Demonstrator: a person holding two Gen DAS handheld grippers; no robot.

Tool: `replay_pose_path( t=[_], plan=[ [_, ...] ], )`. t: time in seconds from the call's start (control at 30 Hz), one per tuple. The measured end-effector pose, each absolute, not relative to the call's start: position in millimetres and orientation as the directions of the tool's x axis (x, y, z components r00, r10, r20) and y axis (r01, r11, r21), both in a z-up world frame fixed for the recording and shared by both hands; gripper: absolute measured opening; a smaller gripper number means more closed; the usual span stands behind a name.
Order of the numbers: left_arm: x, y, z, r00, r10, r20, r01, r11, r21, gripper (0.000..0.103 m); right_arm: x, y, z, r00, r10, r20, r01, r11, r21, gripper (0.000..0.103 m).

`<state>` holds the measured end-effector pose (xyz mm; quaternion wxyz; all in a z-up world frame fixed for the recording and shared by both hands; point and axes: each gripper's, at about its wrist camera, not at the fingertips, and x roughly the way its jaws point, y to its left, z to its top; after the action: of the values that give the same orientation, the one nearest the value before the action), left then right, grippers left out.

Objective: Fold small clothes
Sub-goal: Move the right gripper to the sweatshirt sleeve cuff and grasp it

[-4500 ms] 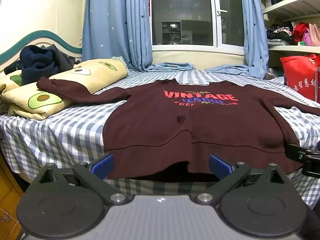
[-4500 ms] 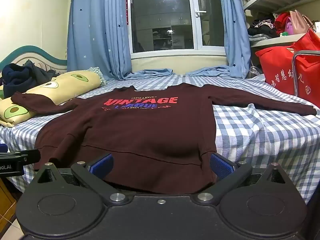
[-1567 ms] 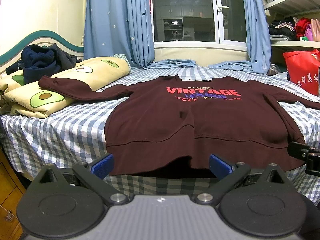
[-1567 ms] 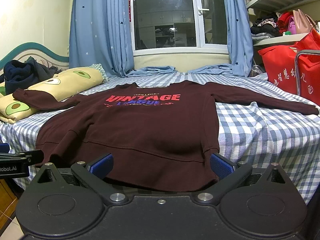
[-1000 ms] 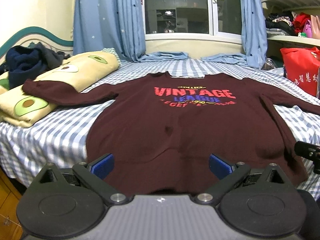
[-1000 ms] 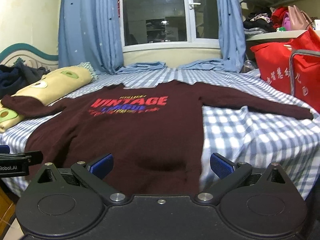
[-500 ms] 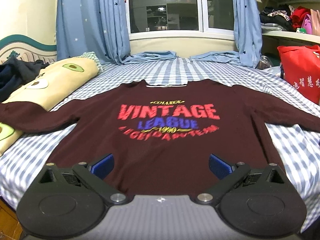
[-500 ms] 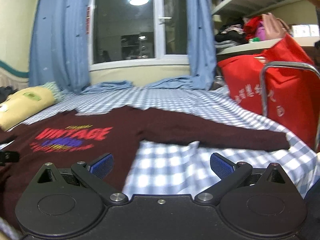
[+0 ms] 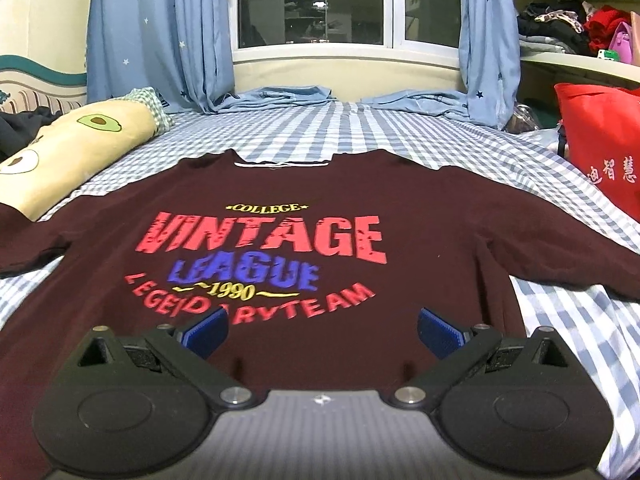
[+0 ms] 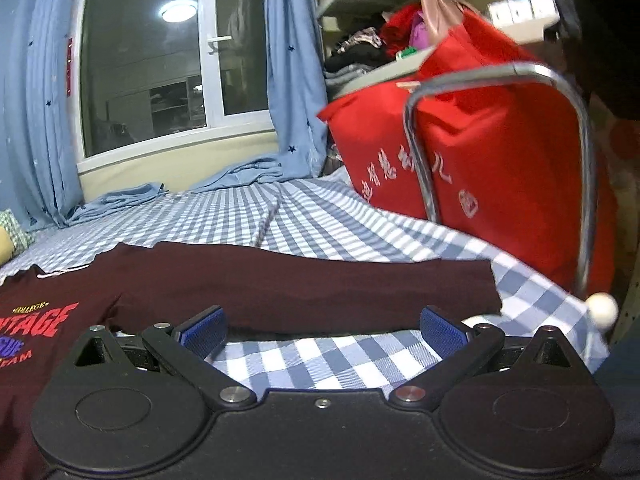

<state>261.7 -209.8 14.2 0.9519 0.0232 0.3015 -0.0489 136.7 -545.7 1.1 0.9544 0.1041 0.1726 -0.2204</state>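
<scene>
Both wide open, the left gripper is hovering over the sweater lying flat on the bed, having advanced from its hem, while the right gripper is now facing the sleeve

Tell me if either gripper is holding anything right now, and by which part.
Nothing is held. The left gripper is open above the sweater, and the right gripper is open in front of its sleeve, with no cloth between the fingers.
</scene>
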Motion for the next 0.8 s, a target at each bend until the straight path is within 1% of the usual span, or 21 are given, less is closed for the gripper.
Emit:
replay_pose_path(
  t=[0.07,0.17,0.33,0.5,0.7,0.8],
  plan=[
    [270,-217,10,0.81,-0.077,-0.581,0.107,0.994,0.018,0.102,143,-554,-6,0.841,-0.374,-0.392,0.453,0.882,0.13,0.103],
    [281,-225,2,0.8,-0.068,-0.597,0.101,0.995,0.022,0.102,149,-562,-14,0.813,-0.391,-0.432,0.476,0.873,0.104,0.103],
    [291,-233,-9,0.787,-0.059,-0.614,0.094,0.995,0.026,0.102,152,-585,-15,0.761,-0.486,-0.43,0.554,0.831,0.04,0.103],
    [293,-241,-17,0.779,-0.055,-0.625,0.106,0.993,0.043,0.102,155,-621,-17,0.721,-0.51,-0.469,0.62,0.777,0.109,0.103],
    [290,-247,-20,0.785,-0.055,-0.617,0.111,0.992,0.053,0.102,162,-642,-23,0.712,-0.514,-0.479,0.636,0.761,0.127,0.102],
    [291,-247,-20,0.785,-0.055,-0.618,0.111,0.992,0.053,0.102,167,-646,-26,0.707,-0.515,-0.485,0.639,0.759,0.125,0.095]
  ],
)
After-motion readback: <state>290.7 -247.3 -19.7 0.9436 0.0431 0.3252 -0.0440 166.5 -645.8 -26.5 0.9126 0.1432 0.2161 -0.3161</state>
